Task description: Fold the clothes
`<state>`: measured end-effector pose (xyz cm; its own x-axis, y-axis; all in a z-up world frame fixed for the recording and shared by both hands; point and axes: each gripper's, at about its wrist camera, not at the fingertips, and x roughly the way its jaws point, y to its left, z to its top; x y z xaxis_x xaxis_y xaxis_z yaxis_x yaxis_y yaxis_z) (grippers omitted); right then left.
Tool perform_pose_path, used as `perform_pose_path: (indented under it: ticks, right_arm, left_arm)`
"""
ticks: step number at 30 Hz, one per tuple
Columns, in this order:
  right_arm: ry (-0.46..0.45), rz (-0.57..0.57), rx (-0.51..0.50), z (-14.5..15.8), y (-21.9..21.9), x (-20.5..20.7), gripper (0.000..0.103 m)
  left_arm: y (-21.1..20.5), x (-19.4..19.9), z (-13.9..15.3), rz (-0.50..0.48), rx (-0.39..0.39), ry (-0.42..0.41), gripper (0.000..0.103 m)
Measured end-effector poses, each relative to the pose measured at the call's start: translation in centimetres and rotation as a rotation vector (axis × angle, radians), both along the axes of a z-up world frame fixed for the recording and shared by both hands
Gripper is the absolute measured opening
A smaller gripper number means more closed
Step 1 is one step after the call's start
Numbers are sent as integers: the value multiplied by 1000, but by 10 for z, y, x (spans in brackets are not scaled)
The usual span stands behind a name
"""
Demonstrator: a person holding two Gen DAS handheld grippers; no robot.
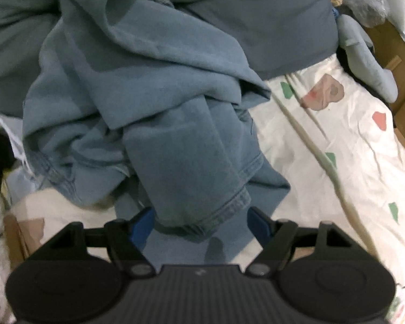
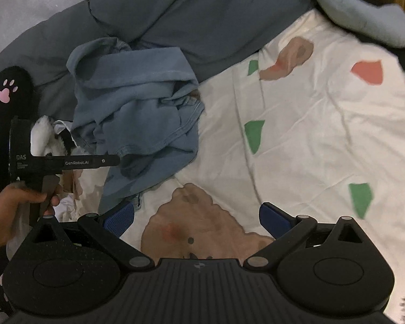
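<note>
A crumpled pair of blue jeans [image 1: 137, 102] lies on a white bed sheet [image 1: 337, 135] with coloured patches. My left gripper [image 1: 201, 224] is open just over the heap. One hemmed leg end [image 1: 202, 210] lies between its blue pads [image 1: 143, 225], and I see no squeeze on the cloth. In the right wrist view the jeans [image 2: 137, 108] sit left of centre, and the left gripper [image 2: 113, 160], held by a hand [image 2: 13, 208], reaches over their near edge. My right gripper [image 2: 197, 218] is open above a brown patch of the sheet [image 2: 310, 124], with nothing between its fingers.
A dark grey duvet [image 2: 202, 19] is bunched along the back of the bed. A light blue plush toy [image 2: 364, 13] lies at the back right beside a cardboard box [image 1: 391, 43]. A black sock with a pink paw print [image 2: 10, 89] and a white spotted plush [image 2: 46, 135] are at the left.
</note>
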<state>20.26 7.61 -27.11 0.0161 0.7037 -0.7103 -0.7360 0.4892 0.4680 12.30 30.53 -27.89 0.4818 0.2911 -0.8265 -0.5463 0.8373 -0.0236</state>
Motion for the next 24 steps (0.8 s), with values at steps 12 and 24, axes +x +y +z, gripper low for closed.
perform_pose_path:
  ticks: [12, 24]
  right_arm:
    - [136, -36, 70, -35, 24, -8, 101]
    - [227, -27, 169, -40, 49, -16, 90]
  left_arm:
    - [4, 10, -23, 18, 0, -10, 73]
    - [-6, -3, 6, 19, 2, -156, 17]
